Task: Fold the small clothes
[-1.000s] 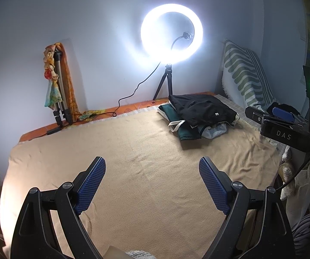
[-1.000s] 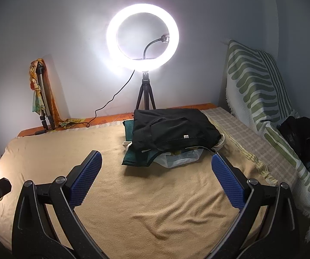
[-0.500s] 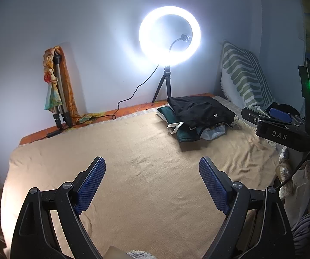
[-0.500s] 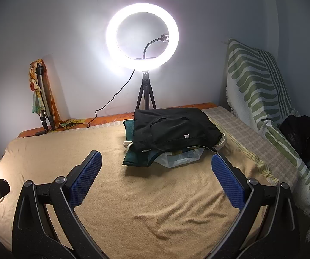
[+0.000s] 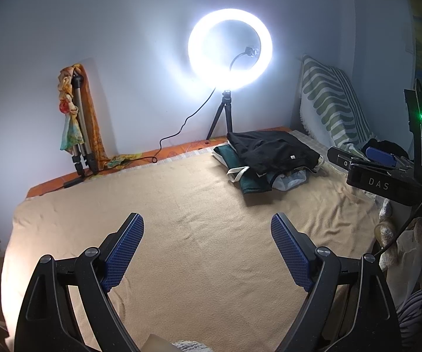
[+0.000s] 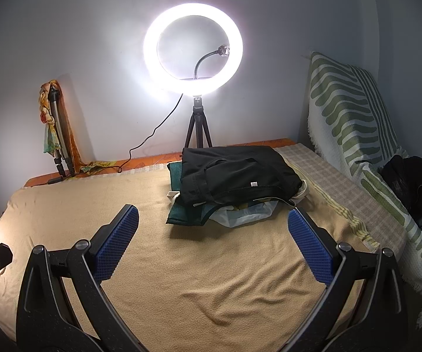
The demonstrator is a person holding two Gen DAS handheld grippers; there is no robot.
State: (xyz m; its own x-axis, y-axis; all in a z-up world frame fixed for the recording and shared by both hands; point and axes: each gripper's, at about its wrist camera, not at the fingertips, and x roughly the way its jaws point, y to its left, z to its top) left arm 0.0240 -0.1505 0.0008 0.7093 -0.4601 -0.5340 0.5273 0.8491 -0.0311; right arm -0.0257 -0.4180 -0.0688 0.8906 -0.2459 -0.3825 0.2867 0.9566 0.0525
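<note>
A pile of folded clothes (image 5: pixel 269 161) lies at the far right of the tan blanket (image 5: pixel 199 234), with a black garment (image 6: pixel 237 176) on top, a dark green one (image 6: pixel 186 214) and pale pieces under it. My left gripper (image 5: pixel 208 249) is open and empty, above the blanket, well short of the pile. My right gripper (image 6: pixel 213 243) is open and empty, held just in front of the pile. The right gripper's body (image 5: pixel 387 176) shows at the right edge of the left wrist view.
A lit ring light on a tripod (image 6: pixel 194 58) stands behind the pile, its cable trailing left. A folded tripod with scarves (image 5: pixel 75 123) leans on the wall at far left. A green-striped throw (image 6: pixel 357 135) and dark clothes (image 6: pixel 413 184) lie at the right.
The left gripper has tilted slightly, so the scene sits a little lower in its view. The right gripper has barely moved. Both stay open.
</note>
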